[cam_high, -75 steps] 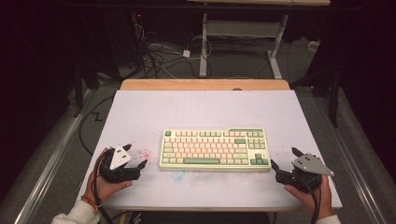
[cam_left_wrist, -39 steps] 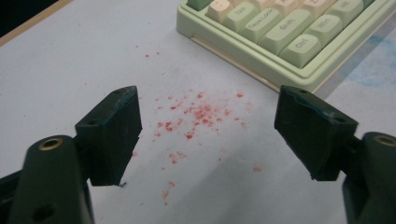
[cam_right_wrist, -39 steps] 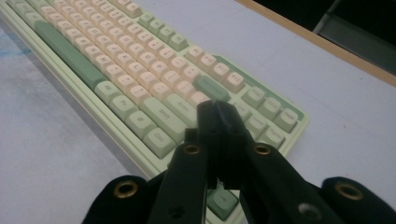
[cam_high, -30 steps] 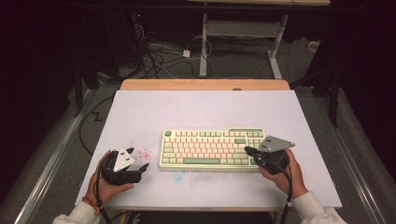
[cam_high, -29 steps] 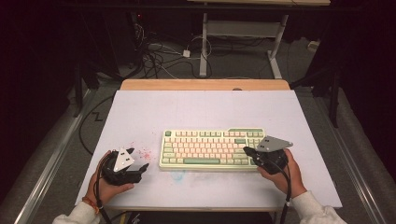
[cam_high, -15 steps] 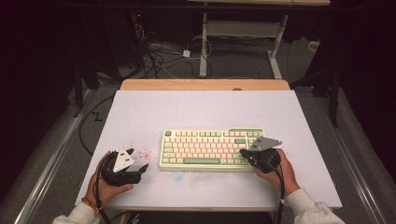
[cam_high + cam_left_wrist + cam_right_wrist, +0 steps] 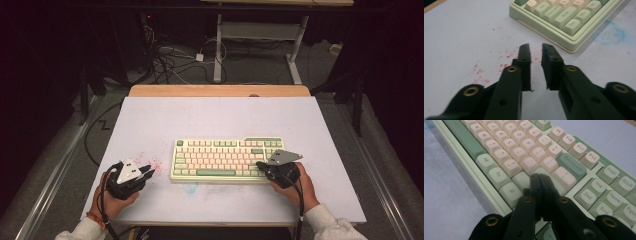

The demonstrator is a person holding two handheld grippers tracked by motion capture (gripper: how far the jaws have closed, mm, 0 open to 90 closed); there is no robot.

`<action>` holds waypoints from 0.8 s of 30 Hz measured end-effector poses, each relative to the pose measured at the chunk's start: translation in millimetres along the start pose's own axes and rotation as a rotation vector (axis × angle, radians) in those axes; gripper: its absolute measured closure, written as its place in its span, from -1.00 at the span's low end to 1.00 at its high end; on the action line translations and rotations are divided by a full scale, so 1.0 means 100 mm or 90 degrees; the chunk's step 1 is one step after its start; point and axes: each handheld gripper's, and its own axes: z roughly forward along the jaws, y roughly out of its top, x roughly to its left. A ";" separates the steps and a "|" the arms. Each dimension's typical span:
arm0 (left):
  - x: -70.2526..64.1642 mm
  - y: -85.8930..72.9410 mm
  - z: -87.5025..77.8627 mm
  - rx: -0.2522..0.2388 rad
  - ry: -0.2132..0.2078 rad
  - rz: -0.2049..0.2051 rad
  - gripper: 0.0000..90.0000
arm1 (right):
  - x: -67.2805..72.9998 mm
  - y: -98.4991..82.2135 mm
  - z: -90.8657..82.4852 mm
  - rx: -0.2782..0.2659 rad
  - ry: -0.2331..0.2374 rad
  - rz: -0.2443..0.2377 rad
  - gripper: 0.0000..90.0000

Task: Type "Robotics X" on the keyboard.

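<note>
A white tabletop point(image 7: 215, 120) with a wooden far edge fills your workspace, with dark floor and loose cables beyond it. The keyboard point(image 7: 227, 159), pale green with pink and green keys, lies flat near the middle of the table, a little toward your side and to the right of centre. Your right gripper point(image 7: 540, 178) sits over its right end, jaws pressed together with nothing between them, tips down on the green keys just below Backspace; whether they actually press a key you cannot tell. Your left gripper point(image 7: 535, 48) rests on the table left of the keyboard, apart from it, over a scatter of red specks point(image 7: 504, 58). Its jaws have just been closing; a narrow gap remains and nothing lies between them. A faint blue smudge point(image 7: 615, 35) marks the surface by the keyboard's near edge.
</note>
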 end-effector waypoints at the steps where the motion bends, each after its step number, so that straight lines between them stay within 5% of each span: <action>1: 0.00 0.01 0.00 0.002 -0.003 -0.001 0.83 | 0.00 0.00 0.00 0.001 -0.001 0.000 1.00; 11: -0.05 0.18 0.00 0.015 -0.038 -0.016 0.96 | 0.03 -0.01 0.00 -0.003 -0.014 -0.003 1.00; 24: -0.18 0.74 0.30 0.036 -0.078 0.040 0.95 | 0.05 -0.01 0.00 -0.004 -0.020 -0.001 1.00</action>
